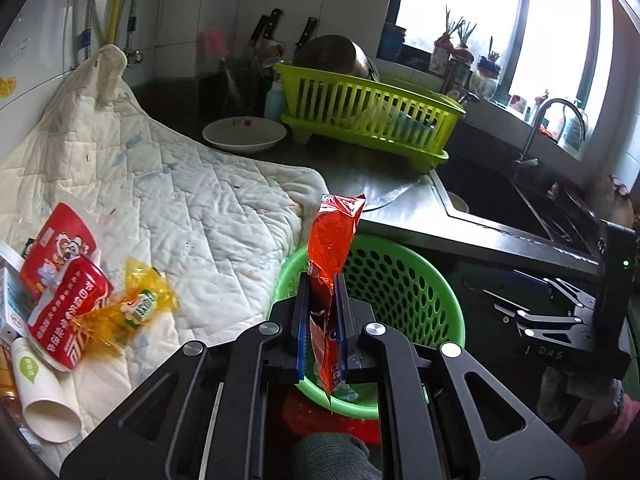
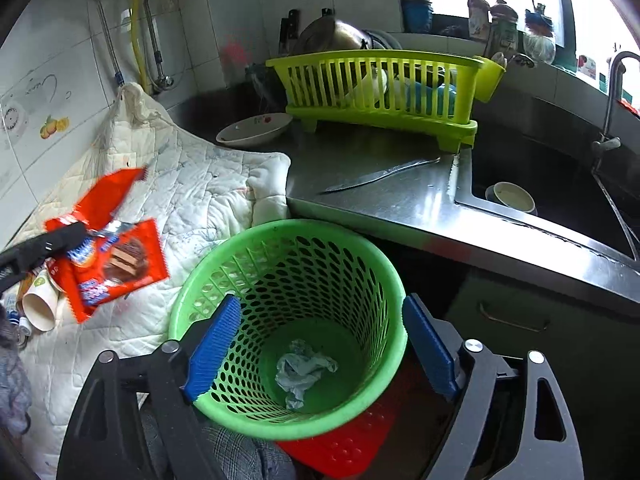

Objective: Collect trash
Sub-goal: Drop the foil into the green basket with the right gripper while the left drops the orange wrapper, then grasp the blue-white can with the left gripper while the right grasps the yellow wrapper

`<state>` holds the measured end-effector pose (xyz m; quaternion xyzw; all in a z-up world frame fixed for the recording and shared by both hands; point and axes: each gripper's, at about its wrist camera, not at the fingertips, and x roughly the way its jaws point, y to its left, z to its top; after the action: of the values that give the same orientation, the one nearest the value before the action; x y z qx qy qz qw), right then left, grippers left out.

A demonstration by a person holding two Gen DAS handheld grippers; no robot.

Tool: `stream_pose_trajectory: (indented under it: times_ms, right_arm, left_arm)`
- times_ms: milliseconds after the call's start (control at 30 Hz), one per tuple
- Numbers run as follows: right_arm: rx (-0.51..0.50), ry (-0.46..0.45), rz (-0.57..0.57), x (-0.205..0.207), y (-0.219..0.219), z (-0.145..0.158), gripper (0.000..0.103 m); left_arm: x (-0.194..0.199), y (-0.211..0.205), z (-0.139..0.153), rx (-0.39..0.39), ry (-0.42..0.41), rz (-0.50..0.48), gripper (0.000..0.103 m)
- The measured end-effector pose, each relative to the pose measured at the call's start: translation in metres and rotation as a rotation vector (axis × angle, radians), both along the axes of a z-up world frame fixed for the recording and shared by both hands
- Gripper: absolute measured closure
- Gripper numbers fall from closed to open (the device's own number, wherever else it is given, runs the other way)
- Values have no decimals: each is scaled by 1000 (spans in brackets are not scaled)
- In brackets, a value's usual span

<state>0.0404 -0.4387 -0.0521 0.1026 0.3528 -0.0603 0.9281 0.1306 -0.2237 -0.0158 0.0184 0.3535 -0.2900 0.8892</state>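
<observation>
Right now I see the steel surface (image 2: 384, 196) across the middle of the right wrist frame, with a quilted white cloth (image 2: 192, 200) covering its left part. The green basket (image 2: 372, 264) fills the lower centre, below the surface's edge, and one crumpled wad of paper (image 2: 302, 372) lies at its bottom. My right hand-held gripper (image 2: 320, 344) is spread wide, its blue pads either side of the basket and holding nothing. My left hand-held gripper (image 1: 323, 320) is clamped on a red snack wrapper (image 1: 334, 240), held up over the basket's near rim. At the left wrist frame's lower left lie red cups (image 1: 68, 308), a yellow wrapper (image 1: 140, 304) and a white paper cup (image 1: 44, 400).
</observation>
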Motion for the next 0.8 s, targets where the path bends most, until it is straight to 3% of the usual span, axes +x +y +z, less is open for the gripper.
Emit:
stream_pose_trajectory:
  times_ms: [100, 200, 233, 433, 800]
  right_arm:
    - [9, -7, -5, -8, -4, 0, 21]
    - [15, -5, -5, -11, -6, -2, 21]
    - [15, -3, -5, -13, -6, -3, 21]
    - [30, -5, -5, -18, -8, -5, 21]
    - [47, -24, 64, -10, 17, 5, 21]
  left_arm:
    - [0, -16, -8, 11, 8, -25, 91]
    - [-1, -29, -15, 25, 8, -46, 84]
    - [-1, -31, -17, 27, 10, -49, 76]
    - [-5, -31, -21, 13, 10, -59, 50]
    - [-23, 43, 6, -3, -19, 101, 48]
